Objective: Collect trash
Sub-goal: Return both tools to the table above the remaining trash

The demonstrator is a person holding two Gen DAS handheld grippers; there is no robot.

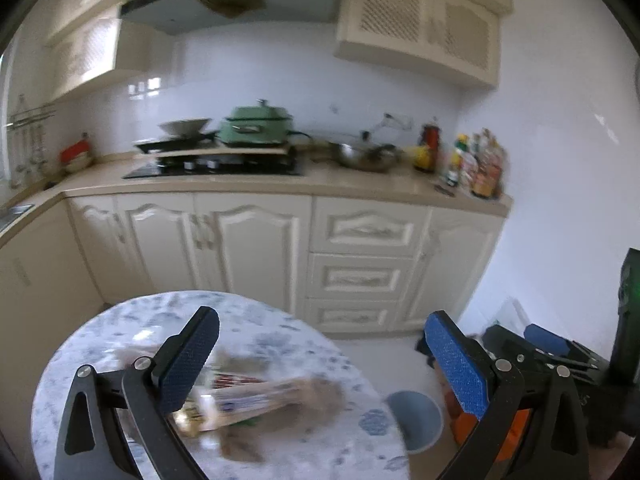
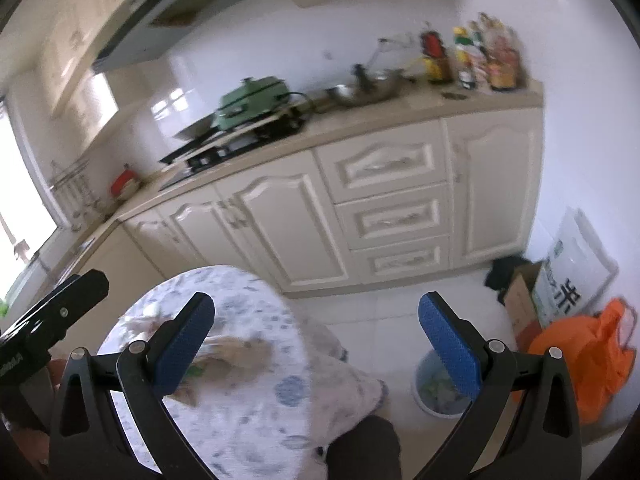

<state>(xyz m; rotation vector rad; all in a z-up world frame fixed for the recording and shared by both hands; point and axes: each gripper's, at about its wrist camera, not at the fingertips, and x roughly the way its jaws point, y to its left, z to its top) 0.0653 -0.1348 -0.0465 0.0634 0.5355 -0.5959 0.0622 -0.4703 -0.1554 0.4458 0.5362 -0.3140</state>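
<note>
Trash wrapper (image 1: pixel 256 400) lies blurred on the round table (image 1: pixel 280 328), under my left fingers (image 1: pixel 192 360), spread wide, gripping nothing. Right fingers (image 2: pixel 448 344) also parted, empty. Bin (image 2: pixel 436 388) on floor at four o'clock of the table.

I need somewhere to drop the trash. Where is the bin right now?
The bin stands on the floor just right of the round table, with an orange bag on its far side. In the left wrist view it peeks out past the table's right edge.
</note>
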